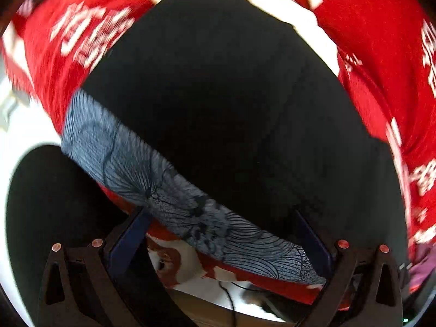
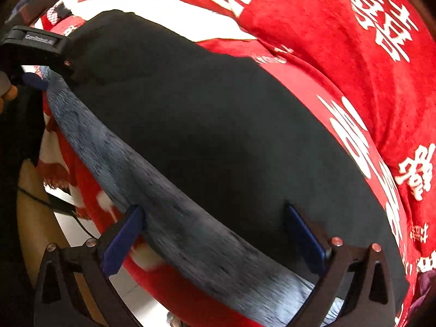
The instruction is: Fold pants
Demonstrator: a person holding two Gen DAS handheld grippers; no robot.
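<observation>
Black pants (image 1: 223,103) with a grey line-patterned waistband (image 1: 152,174) lie spread on a red blanket. In the left wrist view my left gripper (image 1: 223,234) is open, its blue-padded fingers (image 1: 136,229) wide apart on either side of the waistband. The right wrist view shows the same pants (image 2: 207,136) and their waistband (image 2: 169,212), blurred. My right gripper (image 2: 215,237) is open too, and the band runs between its fingers (image 2: 122,239). At that view's top left, the left gripper (image 2: 49,68) stands at the far end of the waistband.
The red blanket (image 2: 340,41) with large white characters covers the surface beyond and to the right of the pants. Its fringed edge (image 2: 57,174) hangs at the left over a pale floor with a black cable (image 2: 41,199). A person's fingers (image 2: 8,95) show at the far left.
</observation>
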